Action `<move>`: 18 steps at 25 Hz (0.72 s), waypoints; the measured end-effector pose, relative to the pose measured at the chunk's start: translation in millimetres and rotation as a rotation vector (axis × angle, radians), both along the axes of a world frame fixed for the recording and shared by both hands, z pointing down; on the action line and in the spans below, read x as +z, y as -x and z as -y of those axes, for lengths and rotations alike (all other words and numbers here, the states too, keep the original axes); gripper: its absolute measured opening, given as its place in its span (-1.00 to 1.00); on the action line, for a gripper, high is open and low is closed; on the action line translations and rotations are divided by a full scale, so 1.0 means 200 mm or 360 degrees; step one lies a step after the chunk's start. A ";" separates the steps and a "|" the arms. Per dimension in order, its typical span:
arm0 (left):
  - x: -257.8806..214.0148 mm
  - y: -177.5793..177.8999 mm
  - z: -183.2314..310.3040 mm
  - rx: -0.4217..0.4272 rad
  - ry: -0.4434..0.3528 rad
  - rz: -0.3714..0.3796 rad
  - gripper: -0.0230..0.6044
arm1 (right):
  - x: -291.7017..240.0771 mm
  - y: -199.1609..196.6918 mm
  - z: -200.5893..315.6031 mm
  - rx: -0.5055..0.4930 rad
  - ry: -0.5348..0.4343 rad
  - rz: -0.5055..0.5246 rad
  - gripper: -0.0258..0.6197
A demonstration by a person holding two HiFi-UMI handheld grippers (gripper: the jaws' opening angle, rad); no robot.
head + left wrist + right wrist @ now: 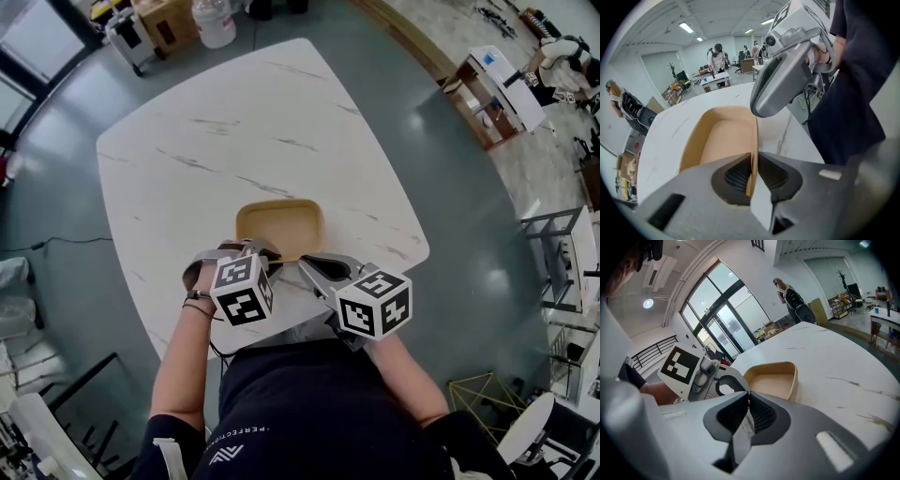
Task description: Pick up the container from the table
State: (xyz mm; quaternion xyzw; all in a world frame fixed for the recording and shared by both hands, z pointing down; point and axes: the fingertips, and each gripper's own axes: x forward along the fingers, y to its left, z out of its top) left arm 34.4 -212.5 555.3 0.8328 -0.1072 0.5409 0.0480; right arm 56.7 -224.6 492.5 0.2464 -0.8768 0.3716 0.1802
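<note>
A shallow tan container (279,225) sits near the front edge of the white marble table (234,122). My left gripper (257,251) comes down steeply on its near rim. In the left gripper view the thin wall of the container (722,140) stands between the two pads, and my left gripper (753,171) is shut on it. My right gripper (306,264) hovers just right of that rim with its jaws shut and nothing between them. The right gripper view shows the container (773,380) ahead, with the right gripper (749,399) short of it.
The table's front edge (309,314) lies right under my hands. Cardboard boxes and a large water bottle (214,21) stand on the floor beyond the far edge. Shelving and desks (492,89) line the right side. People stand far off in the room.
</note>
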 end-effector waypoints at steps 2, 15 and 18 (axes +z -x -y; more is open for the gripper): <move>0.00 0.00 0.00 -0.0013 0.0004 -0.0010 -0.79 | 0.00 0.00 0.00 -0.0012 0.0001 0.0004 -0.88; -0.15 0.11 0.16 -0.0390 -0.0214 -0.0193 -0.84 | -0.06 0.02 0.02 0.0058 -0.0087 0.0003 -0.91; -0.22 0.14 0.16 -0.0485 -0.0276 -0.0274 -0.84 | -0.10 0.03 0.02 0.0072 -0.0121 0.0007 -0.92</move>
